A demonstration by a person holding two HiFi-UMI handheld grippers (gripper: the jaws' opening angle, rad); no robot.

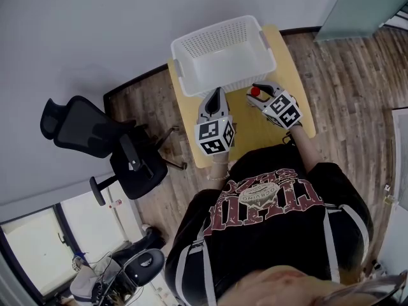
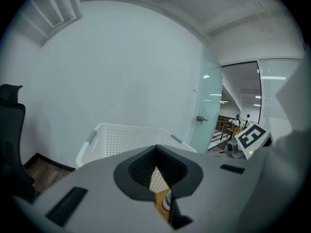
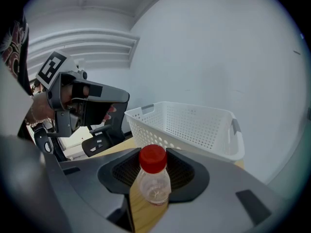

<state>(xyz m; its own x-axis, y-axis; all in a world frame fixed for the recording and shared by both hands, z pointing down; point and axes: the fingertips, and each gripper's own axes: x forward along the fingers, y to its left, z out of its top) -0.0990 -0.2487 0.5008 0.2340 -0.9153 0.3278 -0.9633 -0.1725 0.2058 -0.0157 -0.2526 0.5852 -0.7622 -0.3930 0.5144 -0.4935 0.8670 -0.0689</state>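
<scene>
Bottle (image 3: pixel 154 184) in grip: we see the right tool (image 1: pixel 257 95) pinching a small clear bottle with a red cap, held upright between its jaws over the yellow tabletop (image 1: pixel 258 132), just in front of the white perforated basket (image 1: pixel 217 30) that stands at the far end. Beside it, the left tool (image 1: pixel 215 96) has its jaws pressed together at the tips with nothing gripped, pointing toward the basket's near wall. Through the slit between them we glimpse the basket and a sliver of the bottle. The two tools are near each other but apart. A black office chair (image 1: pixel 105 142) stands on the wood floor left of the tabletop.
</scene>
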